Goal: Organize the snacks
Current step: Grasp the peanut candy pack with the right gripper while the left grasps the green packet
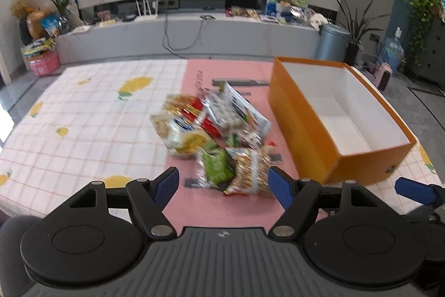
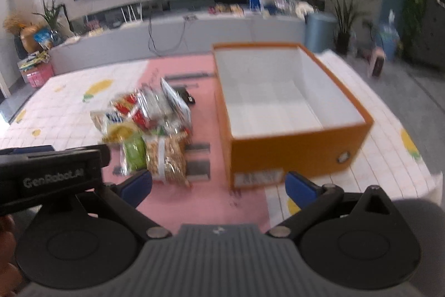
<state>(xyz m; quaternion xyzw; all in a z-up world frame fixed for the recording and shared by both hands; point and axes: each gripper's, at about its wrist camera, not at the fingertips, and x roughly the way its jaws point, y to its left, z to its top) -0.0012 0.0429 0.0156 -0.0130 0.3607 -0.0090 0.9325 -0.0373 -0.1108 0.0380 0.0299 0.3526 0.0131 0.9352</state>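
The orange box [image 1: 314, 135] is the largest thing here. It stands open on the surface [image 1: 83, 130], at the right of the pile, half on the pink mat [image 1: 222, 205] and half on the checked cloth. Its inside is white and, as far as both views show, nothing lies in it. It looks like stiff cardboard, so I judge it will stay in place when packets are dropped in.

The snack pile [image 1: 214, 130] lies on the pink mat just beside the box's left wall, near but probably not touching it. It is a loose heap of shiny plastic packets — light, soft and crinkly, I think, and slippery against each other. Some seem to hold crackers or nuts, so a hard squeeze could break what is inside.

The nearest ones are a green packet [image 1: 215, 167] and a clear packet of brown nuts or crackers [image 1: 253, 171], side by side at the front edge of the heap. A good place to hold them is likely the flat sealed edge or across the narrow middle, not the puffed part.

The left gripper [image 1: 224, 185] hovers before these two packets, its fingers wide apart and holding nothing. The right gripper [image 2: 218, 187] is also wide open and empty — it points toward the near left corner of the box.
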